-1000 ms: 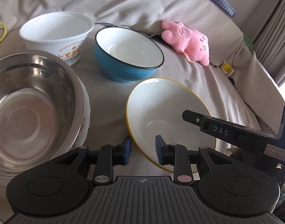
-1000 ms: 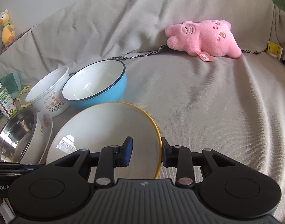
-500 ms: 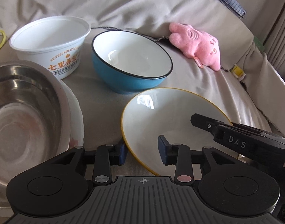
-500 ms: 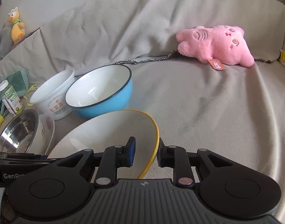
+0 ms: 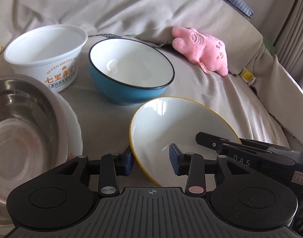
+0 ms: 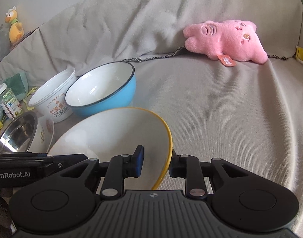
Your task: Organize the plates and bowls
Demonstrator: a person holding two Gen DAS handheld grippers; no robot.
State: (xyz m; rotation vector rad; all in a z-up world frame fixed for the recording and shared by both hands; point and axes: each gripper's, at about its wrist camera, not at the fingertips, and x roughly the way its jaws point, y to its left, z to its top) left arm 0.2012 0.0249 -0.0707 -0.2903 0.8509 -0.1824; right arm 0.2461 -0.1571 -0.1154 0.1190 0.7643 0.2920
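Observation:
A white plate with a yellow rim (image 5: pixel 181 129) (image 6: pixel 111 134) is tilted up off the beige cover. My right gripper (image 6: pixel 155 163) grips its right rim, one pad inside the plate and one outside; its jaws are opening a little. My left gripper (image 5: pixel 151 161) straddles the plate's near-left rim. Its jaws are opening, and the right pad stands clear of the plate. Behind the plate are a blue bowl (image 5: pixel 131 67) (image 6: pixel 103 91) and a white plastic tub (image 5: pixel 46 45) (image 6: pixel 52 97). At the left a steel bowl (image 5: pixel 18 130) (image 6: pixel 18 132) sits nested in a white patterned bowl (image 5: pixel 74 130) (image 6: pixel 46 130).
Everything lies on a sofa under a beige cover. A pink plush toy (image 5: pixel 201 49) (image 6: pixel 225 39) lies by the backrest on the right. A small bottle (image 6: pixel 9 103) and green cloth sit at the far left, with a yellow plush bird (image 6: pixel 13 25) on the armrest.
My left gripper's jaws have widened off the plate's rim and it has moved in toward the bowls. My right gripper has closed on the right rim, and the plate now tilts higher.

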